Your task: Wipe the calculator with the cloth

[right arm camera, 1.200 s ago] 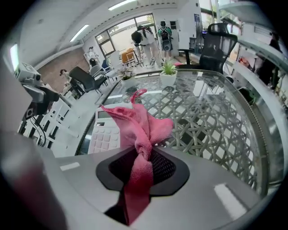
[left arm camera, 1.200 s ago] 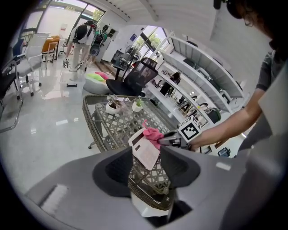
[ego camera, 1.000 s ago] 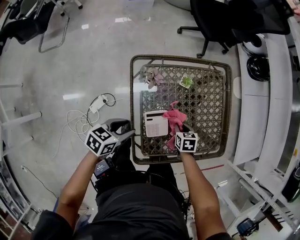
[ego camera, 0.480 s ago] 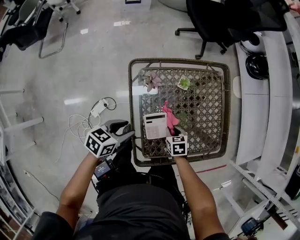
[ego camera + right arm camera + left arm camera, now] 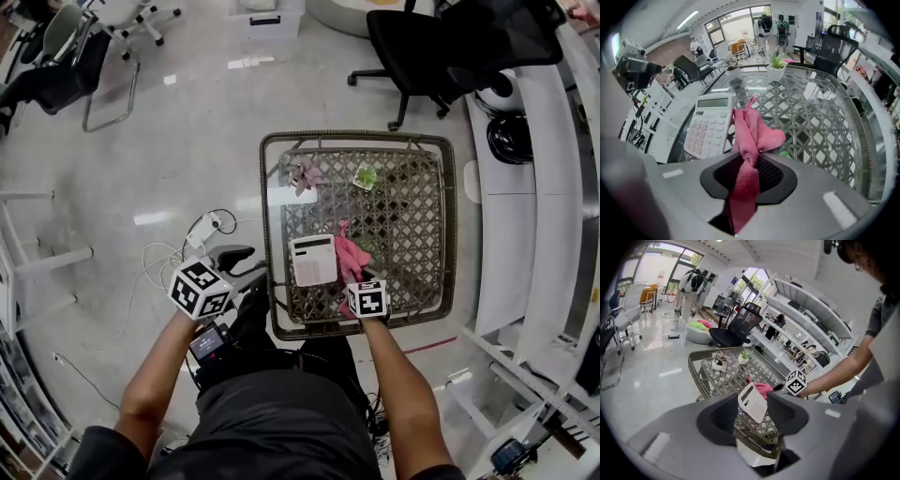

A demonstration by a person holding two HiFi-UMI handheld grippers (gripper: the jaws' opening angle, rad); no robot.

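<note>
A white calculator (image 5: 312, 260) lies on the wicker table (image 5: 441, 234) near its front left. It also shows in the right gripper view, calculator (image 5: 710, 126). A pink cloth (image 5: 351, 255) lies bunched just right of it. My right gripper (image 5: 357, 281) points steeply down and is shut on the cloth (image 5: 750, 140), whose tail hangs back between the jaws of the right gripper (image 5: 749, 176). My left gripper (image 5: 246, 268) hovers off the table's left front corner. Its jaws stand apart with nothing in them, and in its own view the left gripper (image 5: 754, 414) frames the calculator (image 5: 753, 402).
Two small potted plants (image 5: 305, 173) (image 5: 366, 175) stand at the table's far side, with a white card (image 5: 289, 196) near the left rim. A power strip and cables (image 5: 200, 231) lie on the floor at left. A black office chair (image 5: 431, 42) and white shelving (image 5: 525, 187) stand behind and right.
The right gripper, with the cloth in it, slid left against the calculator's right edge, then back a little toward the table's near rim. The left gripper rose slightly.
</note>
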